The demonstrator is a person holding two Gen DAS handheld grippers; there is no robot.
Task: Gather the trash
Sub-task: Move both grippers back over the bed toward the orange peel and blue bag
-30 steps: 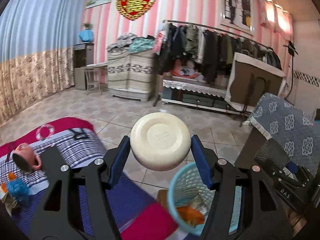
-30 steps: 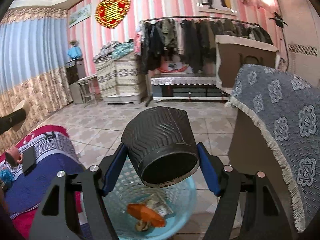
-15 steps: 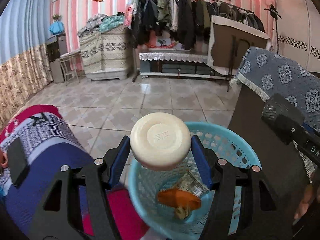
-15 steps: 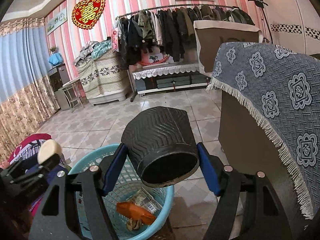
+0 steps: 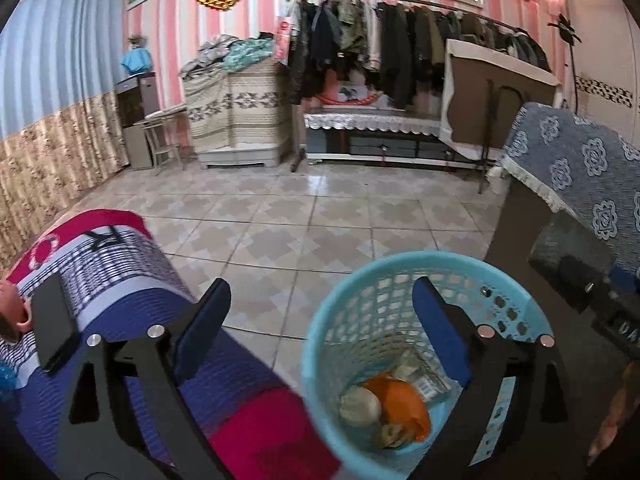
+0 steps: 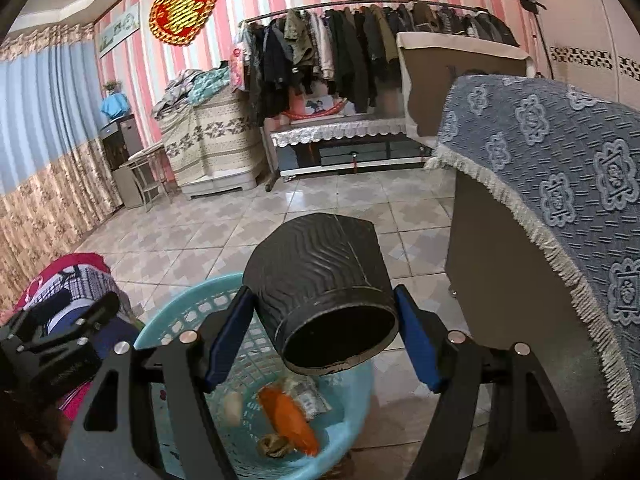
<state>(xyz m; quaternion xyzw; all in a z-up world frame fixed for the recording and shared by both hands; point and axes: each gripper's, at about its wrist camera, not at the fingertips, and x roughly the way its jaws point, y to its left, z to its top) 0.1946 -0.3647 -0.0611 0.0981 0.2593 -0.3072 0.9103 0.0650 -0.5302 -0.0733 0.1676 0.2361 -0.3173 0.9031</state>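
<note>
**Ana:** Left wrist view first: the left gripper (image 5: 320,320) has just been opening, its blue pads spread wide with nothing between them. The pale round disc (image 5: 359,405) lies below them, in the bottom of the bin (image 5: 320,344).

**Ben:** And that bin is a light blue plastic basket with a lattice wall and a smooth rolled rim, standing on the tiled floor (image 5: 320,216). The gripper's right finger reaches over its mouth; the left one hangs over the bedspread (image 5: 120,280).

**Ana:** Beside the disc there's a crumpled orange wrapper (image 5: 400,404), some clear film and a brownish scrap, all touching in a heap.

**Ben:** Over to the right wrist view. The right gripper (image 6: 324,320) is clamped on a black cup (image 6: 320,280), pads pressing either side of it.

**Ana:** Cup's lying tilted, dark open mouth facing the camera, wavy ridges pressed all around its wall. It sits above the far side of the bin, not inside it.

**Ben:** Lower left in that view, the black frame of the left gripper pokes in over the rim.

**Ana:** Outward now: striped red, white and blue bedspread on the left, a flat black phone (image 5: 54,324) lying on it.

**Ben:** On the right, a blue flowered cloth (image 6: 560,184) with a fringed edge hangs over a brown cabinet, close beside the bin.
</note>
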